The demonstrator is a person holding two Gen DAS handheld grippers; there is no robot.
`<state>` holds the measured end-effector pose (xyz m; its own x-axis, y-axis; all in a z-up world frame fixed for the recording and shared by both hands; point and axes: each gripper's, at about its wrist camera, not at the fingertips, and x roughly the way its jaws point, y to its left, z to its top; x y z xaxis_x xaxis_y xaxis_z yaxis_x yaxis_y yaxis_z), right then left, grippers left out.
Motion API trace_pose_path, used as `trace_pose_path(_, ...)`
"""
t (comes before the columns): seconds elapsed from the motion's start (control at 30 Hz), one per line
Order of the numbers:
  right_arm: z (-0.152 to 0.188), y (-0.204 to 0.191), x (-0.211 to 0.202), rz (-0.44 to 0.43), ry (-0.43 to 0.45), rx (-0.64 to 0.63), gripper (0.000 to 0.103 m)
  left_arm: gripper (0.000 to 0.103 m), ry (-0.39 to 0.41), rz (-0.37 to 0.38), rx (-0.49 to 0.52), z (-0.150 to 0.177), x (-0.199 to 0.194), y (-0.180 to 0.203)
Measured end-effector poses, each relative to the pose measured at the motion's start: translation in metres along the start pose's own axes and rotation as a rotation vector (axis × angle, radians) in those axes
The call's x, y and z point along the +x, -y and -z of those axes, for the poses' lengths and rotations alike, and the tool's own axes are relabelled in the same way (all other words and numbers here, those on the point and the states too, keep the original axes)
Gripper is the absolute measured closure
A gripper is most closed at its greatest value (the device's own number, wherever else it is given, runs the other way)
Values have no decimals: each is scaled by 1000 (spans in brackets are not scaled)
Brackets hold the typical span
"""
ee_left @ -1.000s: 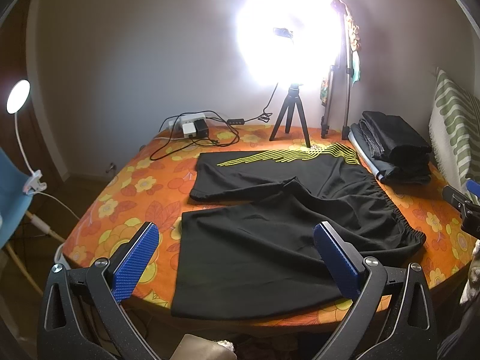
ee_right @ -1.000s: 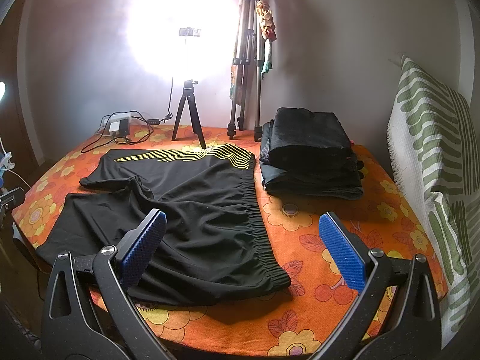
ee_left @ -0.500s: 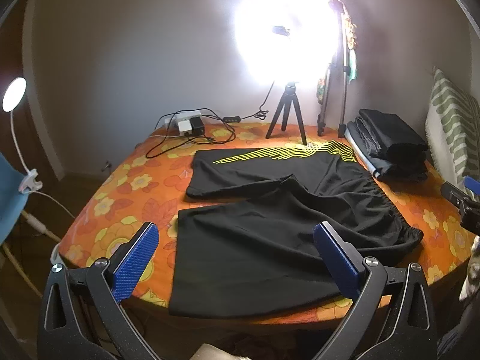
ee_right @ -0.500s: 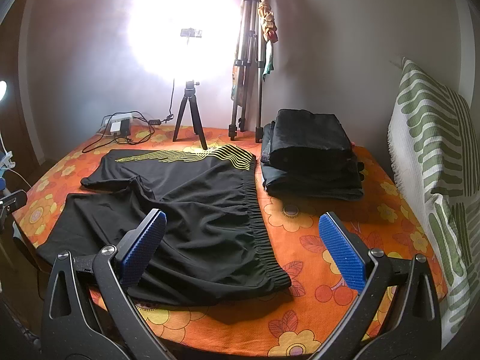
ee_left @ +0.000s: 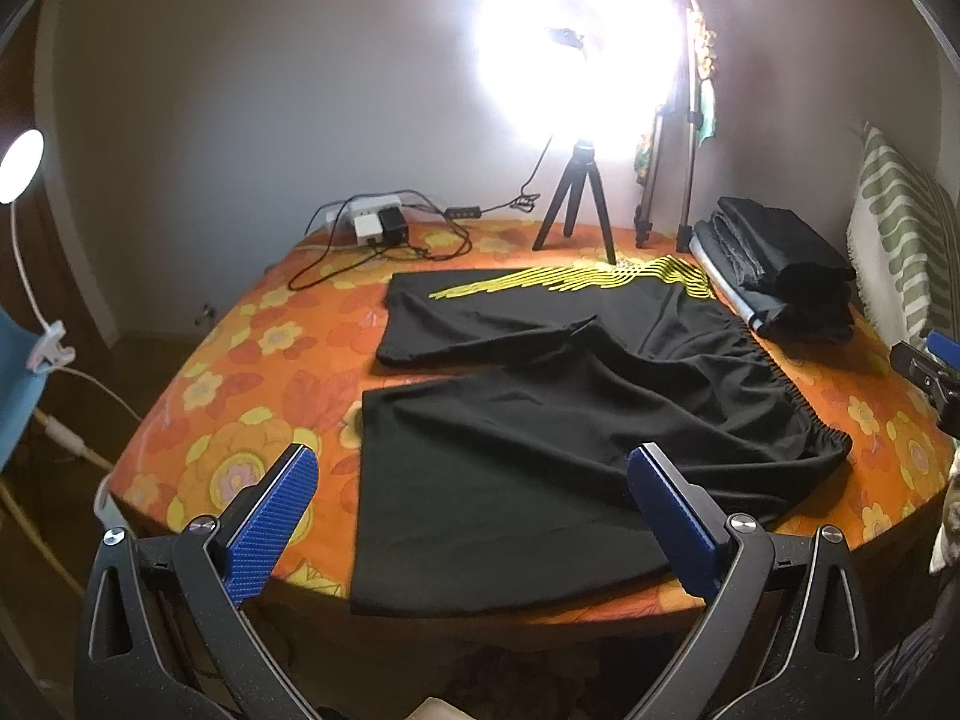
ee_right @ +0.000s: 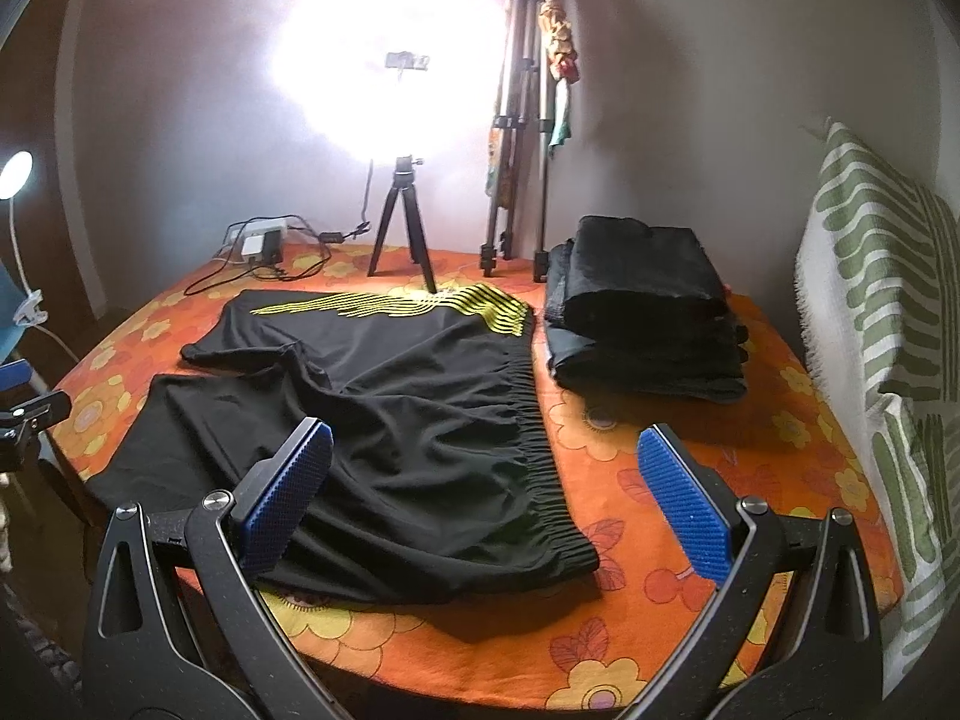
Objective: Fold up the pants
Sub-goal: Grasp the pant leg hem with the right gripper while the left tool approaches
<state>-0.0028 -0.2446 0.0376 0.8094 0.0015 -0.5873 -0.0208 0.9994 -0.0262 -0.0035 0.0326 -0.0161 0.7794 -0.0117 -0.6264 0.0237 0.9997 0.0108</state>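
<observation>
Black shorts-style pants (ee_left: 558,414) with yellow stripes lie spread flat on the orange flowered table (ee_left: 240,396), waistband to the right, two legs to the left. They also show in the right wrist view (ee_right: 384,402). My left gripper (ee_left: 474,492) is open and empty, held above the near leg's hem at the front table edge. My right gripper (ee_right: 486,474) is open and empty, held above the near end of the waistband (ee_right: 540,456).
A stack of folded dark clothes (ee_right: 642,312) sits at the back right. A ring light on a small tripod (ee_right: 402,222), a tall tripod (ee_right: 522,150) and a power strip with cables (ee_left: 378,225) stand at the back. A striped cushion (ee_right: 888,312) is at the right.
Both grippers have drawn back slightly from the table and stay open. The pants have not moved.
</observation>
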Motion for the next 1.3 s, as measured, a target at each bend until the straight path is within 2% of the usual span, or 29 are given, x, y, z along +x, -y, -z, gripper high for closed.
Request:
trace_pose_path(0.1,4,-1,3,-30,-10,-13,0,3,-2,-2,10,5,1,-5)
trace_pose_path(0.17,7,-2,4,-56,-15,-26,0,11,0,-4,29,8,1,-7)
trace_pose_path(0.23,10,-4,6,-84,-20,-47,5,17,0,8,54,13,2,-9)
trace_pose_path(0.4,29,-7,17,-193,-91,-91,27,34,-37,61,123,31,9,-14)
trace_pose_path(0.5,43,-13,25,-251,-147,-133,34,41,-57,72,173,43,11,-13)
trace_pose_path(0.6,56,-26,29,-302,-186,-199,39,45,-94,102,184,53,15,-15)
trace_pose_path(0.67,65,-38,31,-337,-210,-241,40,52,-121,127,182,58,18,-17)
trace_pose_path(1.0,83,-114,57,-472,-299,-407,50,53,-232,218,96,71,39,-36)
trace_pose_path(1.1,84,-136,67,-479,-310,-469,54,53,-247,232,98,72,42,-37)
trace_pose_path(1.3,84,-163,80,-531,-362,-517,54,53,-266,272,123,74,46,-38)
